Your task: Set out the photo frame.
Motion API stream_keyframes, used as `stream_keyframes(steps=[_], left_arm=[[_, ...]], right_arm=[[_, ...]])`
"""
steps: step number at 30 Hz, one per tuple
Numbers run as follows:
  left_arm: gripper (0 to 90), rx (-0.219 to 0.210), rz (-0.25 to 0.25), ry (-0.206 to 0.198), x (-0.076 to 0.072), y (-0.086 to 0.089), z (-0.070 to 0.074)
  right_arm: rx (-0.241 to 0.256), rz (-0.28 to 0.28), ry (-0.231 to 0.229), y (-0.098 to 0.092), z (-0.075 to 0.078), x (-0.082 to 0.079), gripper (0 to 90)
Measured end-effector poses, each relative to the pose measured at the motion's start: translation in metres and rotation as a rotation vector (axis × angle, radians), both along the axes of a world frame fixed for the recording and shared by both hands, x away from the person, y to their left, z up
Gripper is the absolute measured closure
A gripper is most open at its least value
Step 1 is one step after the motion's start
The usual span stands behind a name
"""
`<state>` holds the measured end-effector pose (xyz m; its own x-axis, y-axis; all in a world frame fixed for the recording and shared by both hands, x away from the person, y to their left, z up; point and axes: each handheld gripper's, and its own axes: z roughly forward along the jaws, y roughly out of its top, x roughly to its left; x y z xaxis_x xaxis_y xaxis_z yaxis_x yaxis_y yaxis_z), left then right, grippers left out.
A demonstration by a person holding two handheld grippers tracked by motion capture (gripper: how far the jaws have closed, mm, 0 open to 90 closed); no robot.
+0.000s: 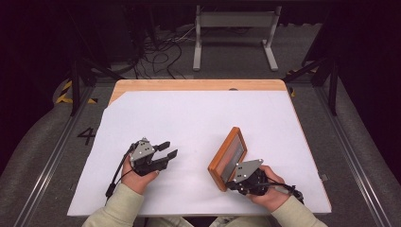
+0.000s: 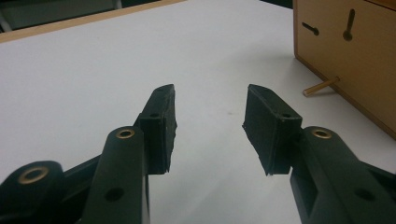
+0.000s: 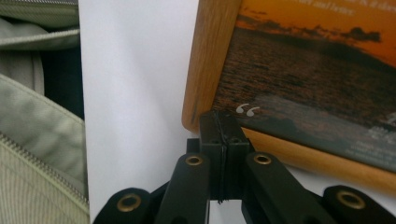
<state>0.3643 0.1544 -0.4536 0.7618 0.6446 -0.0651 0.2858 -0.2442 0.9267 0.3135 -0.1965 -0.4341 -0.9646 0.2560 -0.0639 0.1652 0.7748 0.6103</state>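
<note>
A: Item one?
B: Right hand-held gripper (image 1: 235, 182), jaws pressed together at near corner of frame (image 1: 228, 157); whether frame's edge sits between them, cannot tell. Frame tilted up on white surface (image 1: 198, 123), sunset picture facing the gripper.
A: Item two?
B: Left hand-held gripper (image 2: 210, 122), jaws apart, nothing between. Frame's wooden back ahead and to its right, well apart, peg (image 2: 320, 86) sticking out.

- A wooden table (image 1: 198, 85) has a big white sheet (image 1: 198, 123) on top.
- The floor (image 1: 38, 146) is grey.
- Black cables (image 1: 158, 54) lie far back on the floor.
- A white metal stand (image 1: 234, 21) is behind the table.
- The room is dark around the edges.
</note>
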Motion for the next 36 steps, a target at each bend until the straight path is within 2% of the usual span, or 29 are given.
stream_keyframes(steps=[5, 9, 11, 12, 13, 14, 15, 16, 17, 22, 27, 30, 36], left_arm=[[54.0, -0.013, 0.003, 0.012, 0.0, 0.0, 0.002], [54.8, -0.009, 0.007, 0.024, 0.0, 0.001, 0.005], [54.8, 0.025, 0.006, 0.059, 0.001, 0.001, 0.011], [54.3, 0.029, 0.003, 0.065, 0.001, 0.0, 0.013], [53.4, 0.008, -0.012, 0.09, 0.0, -0.002, 0.018], [51.6, 0.008, -0.012, 0.09, 0.0, -0.002, 0.018], [51.6, 0.004, -0.03, 0.117, -0.002, -0.005, 0.024], [49.8, 0.004, -0.03, 0.117, -0.002, -0.005, 0.024], [49.8, 0.009, -0.032, 0.116, -0.003, -0.006, 0.028], [48.3, 0.015, -0.057, 0.162, -0.01, -0.017, 0.05], [47.5, -0.005, -0.081, 0.191, -0.011, -0.025, 0.067], [44.6, -0.023, -0.095, 0.241, -0.01, -0.03, 0.075], [43.7, -0.012, -0.104, 0.226, -0.009, -0.046, 0.092]], right_arm=[[0.013, 0.019, -0.006, 0.013, -0.002, 0.001, 90.0], [0.018, 0.016, -0.011, 0.015, -0.001, 0.001, 85.3], [0.025, 0.005, -0.017, 0.011, 0.001, 0.002, 84.2], [0.03, -0.001, -0.017, 0.009, 0.003, 0.002, 83.6], [0.033, -0.006, -0.02, 0.006, 0.005, 0.002, 82.7], [0.033, -0.006, -0.02, 0.006, 0.005, 0.002, 82.7], [0.048, -0.029, -0.021, -0.002, 0.009, 0.004, 81.3], [0.059, -0.053, -0.031, -0.009, 0.014, 0.006, 80.5], [0.059, -0.053, -0.031, -0.009, 0.014, 0.006, 80.5], [0.097, -0.149, -0.064, -0.039, 0.028, 0.012, 79.4], [0.117, -0.224, -0.075, -0.06, 0.032, 0.018, 78.5], [0.12, -0.256, -0.079, -0.07, 0.032, 0.021, 78.5], [0.117, -0.298, -0.085, -0.083, 0.031, 0.024, 78.1]])
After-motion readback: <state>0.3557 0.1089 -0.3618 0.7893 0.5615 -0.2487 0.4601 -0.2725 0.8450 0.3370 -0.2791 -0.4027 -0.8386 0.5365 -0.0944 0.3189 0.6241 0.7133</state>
